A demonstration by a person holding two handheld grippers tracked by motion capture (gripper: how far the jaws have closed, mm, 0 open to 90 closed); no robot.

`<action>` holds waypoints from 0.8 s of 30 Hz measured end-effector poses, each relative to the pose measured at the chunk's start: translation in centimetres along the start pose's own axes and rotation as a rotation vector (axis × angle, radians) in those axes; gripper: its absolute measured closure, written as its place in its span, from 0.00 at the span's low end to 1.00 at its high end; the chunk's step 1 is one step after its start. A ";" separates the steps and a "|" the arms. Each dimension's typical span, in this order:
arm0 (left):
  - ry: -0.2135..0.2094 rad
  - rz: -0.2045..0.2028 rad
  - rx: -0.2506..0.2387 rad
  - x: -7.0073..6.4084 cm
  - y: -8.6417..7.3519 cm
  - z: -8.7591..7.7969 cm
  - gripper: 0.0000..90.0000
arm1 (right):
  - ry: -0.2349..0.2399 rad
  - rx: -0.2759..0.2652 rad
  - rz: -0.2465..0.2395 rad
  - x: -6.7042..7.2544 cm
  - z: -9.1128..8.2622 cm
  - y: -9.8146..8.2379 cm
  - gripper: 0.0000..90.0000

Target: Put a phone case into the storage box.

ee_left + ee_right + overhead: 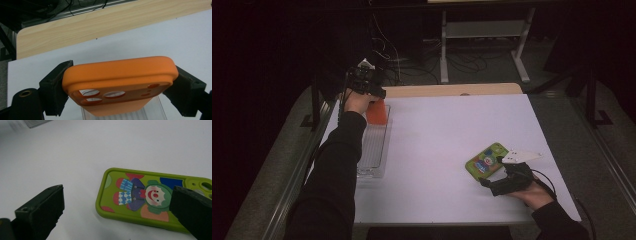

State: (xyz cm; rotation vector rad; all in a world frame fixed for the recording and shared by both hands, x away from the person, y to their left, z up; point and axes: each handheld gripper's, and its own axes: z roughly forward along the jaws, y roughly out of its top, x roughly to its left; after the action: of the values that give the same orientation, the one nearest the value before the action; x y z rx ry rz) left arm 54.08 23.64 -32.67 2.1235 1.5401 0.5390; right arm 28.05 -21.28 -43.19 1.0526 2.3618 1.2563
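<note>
Far out, left hand-held gripper (120,87) clamping orange case (120,75)

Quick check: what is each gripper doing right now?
Left gripper: jaws shut on the orange phone case, over the clear tray.
Right gripper: jaws open, holding nothing, at the green phone case.

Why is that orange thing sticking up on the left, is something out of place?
Nothing looks damaged or spilled. The orange phone case is simply clamped between the left gripper jaws above the clear tray. The green clown case lies flat on the white table.
</note>
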 end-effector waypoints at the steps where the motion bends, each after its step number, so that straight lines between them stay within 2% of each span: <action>1: 0.003 0.002 0.001 -0.1 0.0 0.1 0.17 | 0.000 0.000 0.000 0.0 0.0 0.0 0.00; 7: 0.014 0.004 0.016 -0.4 0.1 0.9 0.17 | 0.001 -0.004 0.011 0.0 -0.1 0.0 0.00; 13: 0.031 -0.007 0.007 -0.2 0.3 1.2 0.16 | 0.001 -0.007 0.006 -0.1 -0.1 0.0 0.00; 16: 0.038 -0.031 -0.008 -0.2 0.3 1.5 0.16 | 0.001 -0.007 0.007 -0.1 -0.1 0.0 0.00; 24: 0.061 -0.016 -0.027 -0.4 0.4 2.2 0.15 | 0.005 -0.008 0.005 -0.2 -0.1 0.0 0.00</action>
State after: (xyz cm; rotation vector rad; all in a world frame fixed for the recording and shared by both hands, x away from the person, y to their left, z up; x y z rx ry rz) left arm 55.54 22.88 -34.22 2.0910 1.5719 0.6206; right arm 28.13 -21.51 -43.17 1.0546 2.3573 1.2699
